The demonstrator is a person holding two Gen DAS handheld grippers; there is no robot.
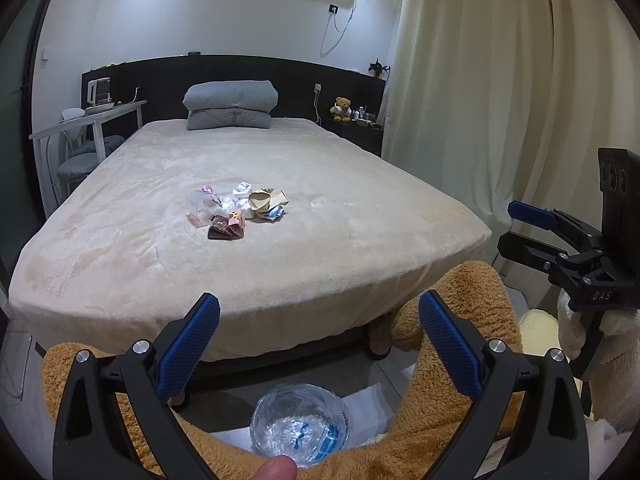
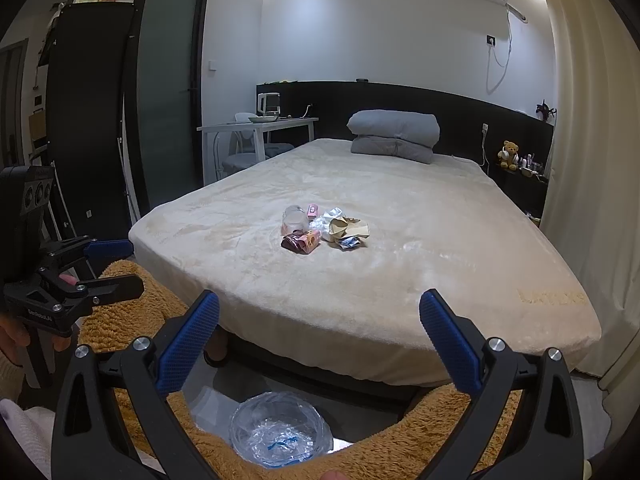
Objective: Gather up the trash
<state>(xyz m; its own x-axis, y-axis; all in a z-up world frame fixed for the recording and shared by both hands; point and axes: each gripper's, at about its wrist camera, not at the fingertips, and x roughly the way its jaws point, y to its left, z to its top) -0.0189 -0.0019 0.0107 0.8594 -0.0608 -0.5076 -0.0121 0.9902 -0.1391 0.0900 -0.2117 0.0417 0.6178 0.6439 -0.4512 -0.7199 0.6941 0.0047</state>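
Blue-padded left gripper (image 1: 319, 318) is wide open and empty, held off the foot of the bed (image 1: 360, 248); right gripper (image 2: 319, 316) is also spread wide, nothing between its pads. Trash pile (image 1: 238, 210) lies ahead of both grippers, well apart from them, near the middle of the beige cover: a crushed clear cup (image 1: 201, 204), a brown wrapper (image 1: 222, 232), crumpled tan paper (image 1: 266, 199), white plastic (image 1: 242, 188) and a bluish scrap (image 1: 275, 213), all touching or just beside each other. Right-wrist view shows the same pile (image 2: 324, 230) ahead and slightly left of centre. Below and between the fingers of each gripper sits a bin lined with a clear bag (image 1: 298, 424), open mouth up, on the floor between fuzzy brown-clad legs (image 1: 448, 292); bin contents cannot be told beyond crinkled plastic with blue print. A fingertip (image 1: 276, 468) shows at the bottom edge under the left gripper. Far ahead, folded grey bedding (image 1: 231, 104) is stacked at the black headboard (image 1: 168, 76); cream curtain (image 1: 500, 80) hangs to the right.
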